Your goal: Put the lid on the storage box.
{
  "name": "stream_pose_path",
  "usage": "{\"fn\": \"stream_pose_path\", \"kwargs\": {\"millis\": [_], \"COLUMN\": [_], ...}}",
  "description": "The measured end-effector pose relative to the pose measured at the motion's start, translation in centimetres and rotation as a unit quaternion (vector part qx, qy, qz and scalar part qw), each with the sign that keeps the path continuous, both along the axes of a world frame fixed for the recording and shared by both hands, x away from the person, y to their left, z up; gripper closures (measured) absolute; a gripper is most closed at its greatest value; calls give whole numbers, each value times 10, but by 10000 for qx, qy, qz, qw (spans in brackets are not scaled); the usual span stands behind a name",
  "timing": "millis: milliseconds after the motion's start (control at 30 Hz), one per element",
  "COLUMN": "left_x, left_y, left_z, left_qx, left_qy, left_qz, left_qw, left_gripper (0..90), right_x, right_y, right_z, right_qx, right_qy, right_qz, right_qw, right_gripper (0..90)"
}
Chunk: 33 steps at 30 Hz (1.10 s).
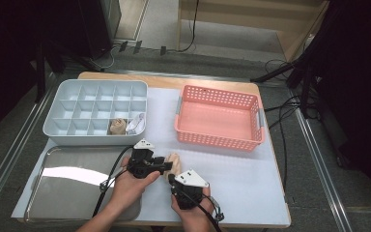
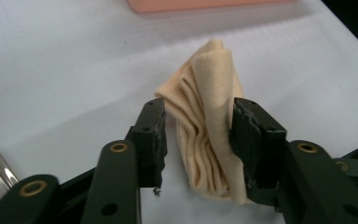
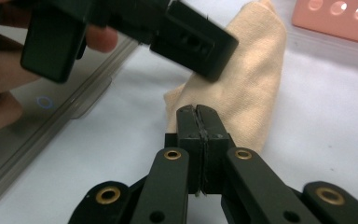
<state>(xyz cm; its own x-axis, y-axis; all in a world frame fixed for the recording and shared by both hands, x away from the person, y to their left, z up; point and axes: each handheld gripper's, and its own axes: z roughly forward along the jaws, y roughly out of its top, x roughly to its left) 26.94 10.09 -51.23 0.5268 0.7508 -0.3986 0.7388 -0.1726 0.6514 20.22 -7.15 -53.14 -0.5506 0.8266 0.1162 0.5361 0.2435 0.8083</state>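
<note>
Near the worktop's (image 1: 251,188) front edge, left tongs (image 2: 198,135) straddle a soft, light folded cloth (image 2: 209,116) without pinching; right tongs (image 3: 199,122) are clenched empty; grip its thick fold.

Two hand-held grippers at a folded beige cloth on a white surface.

The left gripper (image 1: 166,167) and right gripper (image 1: 170,180) meet at the beige cloth (image 1: 174,161); beyond stand a grey divided organizer (image 1: 96,112) and an orange basket (image 1: 219,117), with a metal tray (image 1: 75,181) at the near left.
</note>
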Motion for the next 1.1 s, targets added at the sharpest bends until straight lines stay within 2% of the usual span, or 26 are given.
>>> {"fn": "stream_pose_path", "kwargs": {"millis": [167, 333, 433, 500, 567, 667, 733, 933, 1033, 1100], "left_x": [5, 9, 11, 11, 9, 6, 5, 2, 0, -1], "left_y": [-1, -6, -7, -8, -11, -13, -13, -13, -13, -11], "left_z": [-5, -8, -8, -9, -9, -8, -8, -8, -7, -6], "left_qx": [-94, 40, 51, -70, -50, 81, 135, 96, 110, 122], "left_qy": [185, 250, 312, 373, 302, 121, 63, -103, -216, -251], "left_qz": [-21, -55, -75, -180, -193, -254, -276, -262, -290, -318], "left_qw": [9998, 9997, 9995, 9991, 9993, 9996, 9995, 9996, 9993, 9991], "left_gripper": [517, 481, 533, 621, 689, 724, 740, 769, 775, 777], "right_x": [-2, -2, -2, -2, -1, -1, -1, -6, -5, -3], "right_y": [2, 2, 2, 2, 1, -2, -4, -22, -34, -41], "right_z": [0, -1, -1, -1, -1, 0, 1, 13, 18, 20], "right_qx": [-70, -72, -108, -95, -37, 89, 176, 394, 382, 355], "right_qy": [-53, -40, -64, -54, -24, 29, 39, 33, -92, -132], "right_qz": [-28, -50, -46, -49, -44, -30, 51, 95, -35, -143], "right_qw": [10000, 10000, 9999, 9999, 10000, 10000, 9998, 9992, 9992, 9992], "right_gripper": [900, 900, 900, 900, 900, 887, 833, 653, 515, 454]}}
